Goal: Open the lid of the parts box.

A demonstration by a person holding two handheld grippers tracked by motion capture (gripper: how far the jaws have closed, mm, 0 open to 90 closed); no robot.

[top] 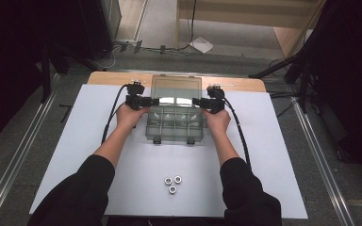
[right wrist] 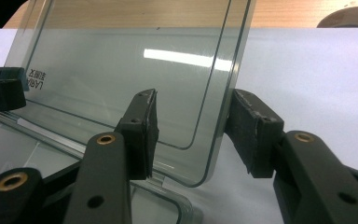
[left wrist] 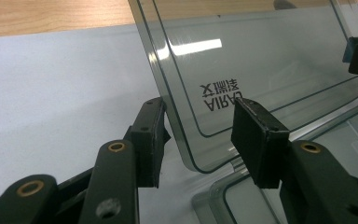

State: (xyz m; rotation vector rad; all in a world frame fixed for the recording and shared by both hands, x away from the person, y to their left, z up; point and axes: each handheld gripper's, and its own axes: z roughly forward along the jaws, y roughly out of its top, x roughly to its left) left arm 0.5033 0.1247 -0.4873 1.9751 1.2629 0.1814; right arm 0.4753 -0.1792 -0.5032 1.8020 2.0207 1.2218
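A clear plastic compartment box [top: 175,123] sits toward the far edge of a white table [top: 75,141], its lid [top: 176,88] standing raised. The left gripper [top: 152,101] and right gripper [top: 199,101] each straddle a lid edge with jaws spread, pads just off the plastic. Unheld, the lid could fall shut; three metal nuts [top: 173,182] lie nearer the person, grey floor [top: 226,61] beyond
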